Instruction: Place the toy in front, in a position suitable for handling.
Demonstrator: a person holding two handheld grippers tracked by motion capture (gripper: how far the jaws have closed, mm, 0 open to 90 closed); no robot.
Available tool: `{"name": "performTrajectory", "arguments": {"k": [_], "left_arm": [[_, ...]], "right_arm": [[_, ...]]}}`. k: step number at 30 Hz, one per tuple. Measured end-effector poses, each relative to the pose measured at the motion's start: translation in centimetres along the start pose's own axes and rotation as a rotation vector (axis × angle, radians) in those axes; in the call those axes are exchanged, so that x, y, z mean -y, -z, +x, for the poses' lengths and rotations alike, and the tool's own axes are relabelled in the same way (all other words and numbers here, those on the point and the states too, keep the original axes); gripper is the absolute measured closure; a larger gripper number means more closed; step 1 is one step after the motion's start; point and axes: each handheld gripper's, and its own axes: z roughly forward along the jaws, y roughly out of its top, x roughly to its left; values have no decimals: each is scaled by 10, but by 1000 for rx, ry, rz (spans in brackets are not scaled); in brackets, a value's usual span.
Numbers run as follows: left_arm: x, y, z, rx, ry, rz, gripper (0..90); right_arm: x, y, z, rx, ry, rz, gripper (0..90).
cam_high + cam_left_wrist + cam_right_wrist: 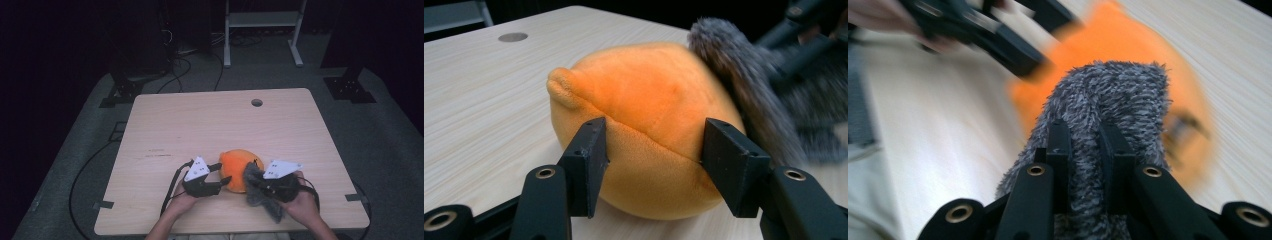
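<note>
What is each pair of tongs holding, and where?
Left tongs pinch the orange plush toy at its near side; right tongs clamp a fold of the grey fuzzy cloth.

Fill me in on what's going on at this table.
A person works with a gripper in each hand at a wooden table. The left gripper has its fingers pressed into both sides of an orange plush toy that rests on the table. The right gripper pinches a fuzzy grey cloth and holds it against the toy's side.
</note>
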Motion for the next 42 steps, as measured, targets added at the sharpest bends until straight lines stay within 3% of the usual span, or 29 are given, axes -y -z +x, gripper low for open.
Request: {"name": "performTrajectory", "arguments": {"k": [2,4,6,8,10,13,16,20,21,22,26,29,31,34,36,37,39,42], "left_arm": [[0,-1,-2,-5,-27,12,427],[0,2,-1,-5,-33,18,402],[0,5,3,4,-3,-2,374],[1,3,6,12,31,-3,389],[3,-1,6,2,39,0,423],[4,-2,7,0,50,5,440],[5,0,9,-2,47,27,443],[8,1,12,-4,60,34,441],[9,0,11,-2,76,26,440],[9,0,11,-1,82,21,441],[8,-2,8,-10,53,30,438],[8,-1,7,-17,20,49,430],[8,-1,5,-22,2,57,431],[8,-3,3,-24,-13,53,432],[8,-4,2,-21,-20,47,430],[8,-4,1,-17,-16,41,420],[7,-3,1,7,-1,26,348],[7,-8,2,22,118,25,229]], "right_arm": [[-7,-9,12,-13,48,11,761],[-7,-18,16,7,89,43,765],[-6,-17,11,-12,48,40,766],[-4,-13,7,-3,36,47,768],[-3,-10,8,3,32,42,770],[-9,-15,21,-27,75,38,771],[-10,-25,30,-22,136,78,769],[-6,-21,19,-62,100,114,765],[-3,-18,14,-71,56,123,764],[-1,-15,11,-71,42,126,765],[-6,-14,17,-59,66,87,762],[-8,-23,24,-66,121,139,761],[-8,-22,20,-100,107,154,762],[-15,-5,8,-91,44,67,762],[-18,1,0,-30,13,29,759],[-17,1,-6,-2,-1,30,760],[-11,-6,-12,-2,-15,69,767],[-4,-10,-10,-32,-9,100,772]]}}
